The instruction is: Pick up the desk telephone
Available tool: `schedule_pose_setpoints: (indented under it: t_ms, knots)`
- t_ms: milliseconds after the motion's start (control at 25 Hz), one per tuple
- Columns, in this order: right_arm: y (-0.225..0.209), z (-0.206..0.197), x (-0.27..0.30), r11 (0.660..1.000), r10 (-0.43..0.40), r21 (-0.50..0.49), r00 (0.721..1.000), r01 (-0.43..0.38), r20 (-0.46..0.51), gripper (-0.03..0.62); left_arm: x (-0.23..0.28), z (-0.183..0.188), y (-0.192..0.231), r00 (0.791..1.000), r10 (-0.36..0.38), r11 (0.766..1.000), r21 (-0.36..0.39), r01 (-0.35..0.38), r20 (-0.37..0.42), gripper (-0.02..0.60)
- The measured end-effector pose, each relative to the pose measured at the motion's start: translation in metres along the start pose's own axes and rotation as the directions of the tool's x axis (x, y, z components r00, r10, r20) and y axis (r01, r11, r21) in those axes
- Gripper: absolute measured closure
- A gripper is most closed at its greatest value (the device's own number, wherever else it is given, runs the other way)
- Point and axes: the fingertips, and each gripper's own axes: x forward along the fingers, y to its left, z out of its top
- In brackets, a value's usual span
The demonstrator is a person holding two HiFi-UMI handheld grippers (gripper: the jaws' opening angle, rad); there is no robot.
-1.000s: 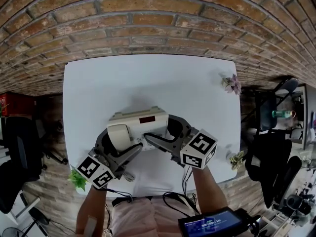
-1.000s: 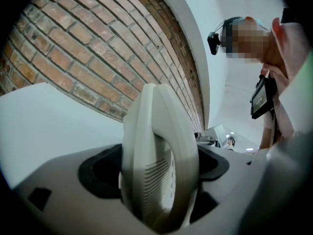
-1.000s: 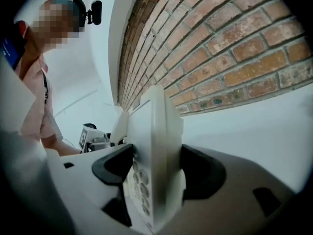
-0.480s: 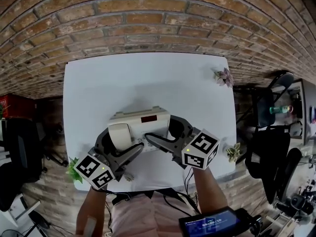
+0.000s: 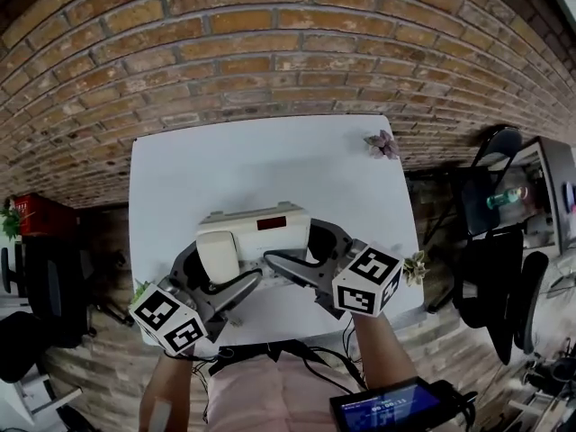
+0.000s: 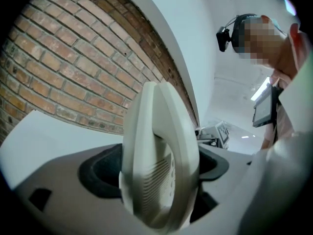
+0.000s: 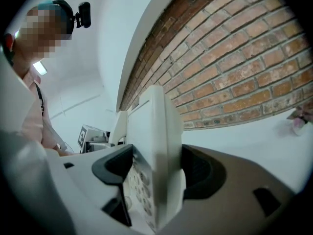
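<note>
Subject: cream plastic desk telephone [image 5: 256, 239] with a dark display window, held between two hand-held grippers over a white square table [image 5: 270, 165].
Location of telephone: over the near half of the table, about midway between its left and right edges. Its display end is turned toward the far edge, which meets a red brick wall [image 5: 270, 43].
Left gripper [image 5: 214, 270]: jaws closed on the telephone's left side, where the cream handset [image 6: 152, 180] lies in its cradle. A dark pad bears on each face, so handset and body are clamped together and the handset cannot drop out.
Right gripper [image 5: 310, 248]: jaws set wide yet occupied, closed on the right side beside the grey keypad [image 7: 137, 190]. The wide opening comes from the thickness of the body, not from an empty grip.
Reason for paired grip: the body is broad and probably unevenly weighted. A hold at each end, with the grippers facing one another, should keep it level and resist twisting.
Stage (judgement): both grips look seated, and the lift is either due or in hand. No view shows whether the underside is clear of the table.
Risk (judgement): smooth plastic may slide between the pads, and an unequal rise of the two hands would tilt the body.
Surroundings: a small pink-flowered plant [image 5: 382, 144] stands at the far right corner. One green-leaved plant [image 5: 416, 266] stands near the near right corner and another [image 5: 141, 288] near the near left corner. All are well apart from the telephone and obstruct nothing.
</note>
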Motion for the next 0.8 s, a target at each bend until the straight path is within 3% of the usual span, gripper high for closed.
schedule_pose_setpoints:
  t_ms: [400, 800]
  knots:
    - [0.048, 0.045, -0.044, 0.998, -0.008, -0.054, 0.996, 0.013, 0.093, 0.278, -0.018, 0.046, -0.060, 0.999, -0.030, 0.997, 0.073, 0.028, 0.026, 0.140]
    - [0.080, 0.084, -0.081, 0.995, -0.028, -0.094, 0.992, 0.039, 0.124, 0.276, -0.025, 0.084, -0.107, 0.997, -0.061, 0.992, 0.111, 0.054, 0.054, 0.138]
